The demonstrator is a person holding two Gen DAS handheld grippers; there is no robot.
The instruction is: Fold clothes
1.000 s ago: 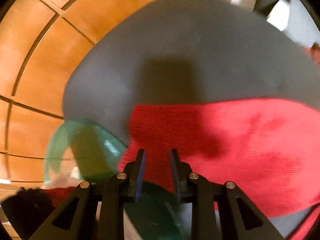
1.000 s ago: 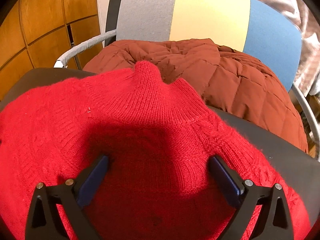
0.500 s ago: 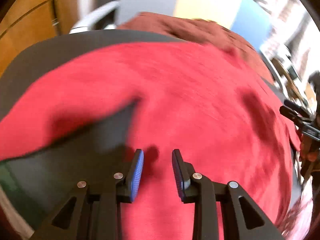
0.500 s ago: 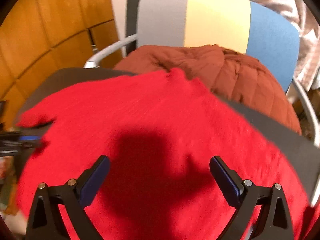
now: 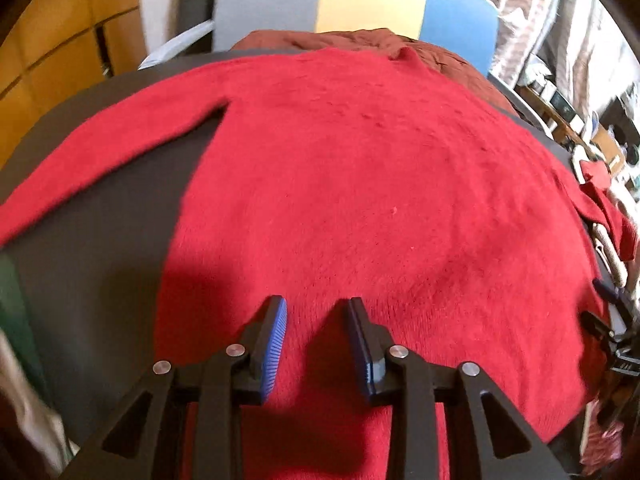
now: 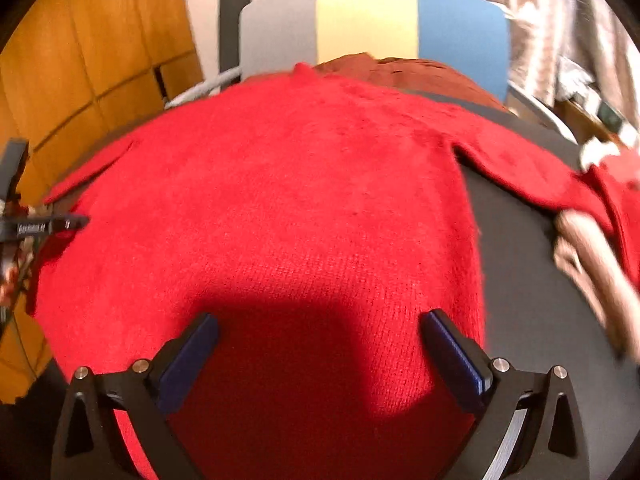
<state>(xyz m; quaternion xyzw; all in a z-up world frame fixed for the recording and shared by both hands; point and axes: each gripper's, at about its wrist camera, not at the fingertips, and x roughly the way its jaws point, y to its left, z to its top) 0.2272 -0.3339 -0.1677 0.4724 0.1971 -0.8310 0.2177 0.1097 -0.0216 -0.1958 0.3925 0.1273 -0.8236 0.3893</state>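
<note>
A red knitted sweater (image 5: 360,184) lies spread flat on a dark grey table (image 5: 104,248), collar at the far side, one sleeve stretched out to the left. It fills the right wrist view (image 6: 304,200) too, with the other sleeve (image 6: 532,172) running off to the right. My left gripper (image 5: 314,312) hovers over the sweater's near hem, jaws partly open with a narrow gap and nothing between them. My right gripper (image 6: 318,328) is wide open and empty above the lower part of the sweater's body.
A chair with a grey, yellow and blue back (image 6: 372,20) stands behind the table, with a rust-brown quilted jacket (image 5: 452,60) on its seat. Wooden panelling (image 6: 80,60) is at the left. Cluttered items (image 5: 592,148) lie at the table's right edge.
Both grippers have drawn back toward the sweater's near hem, so the whole garment shows. The left gripper swung right, from the table's left edge and a green object, to over the sweater.
</note>
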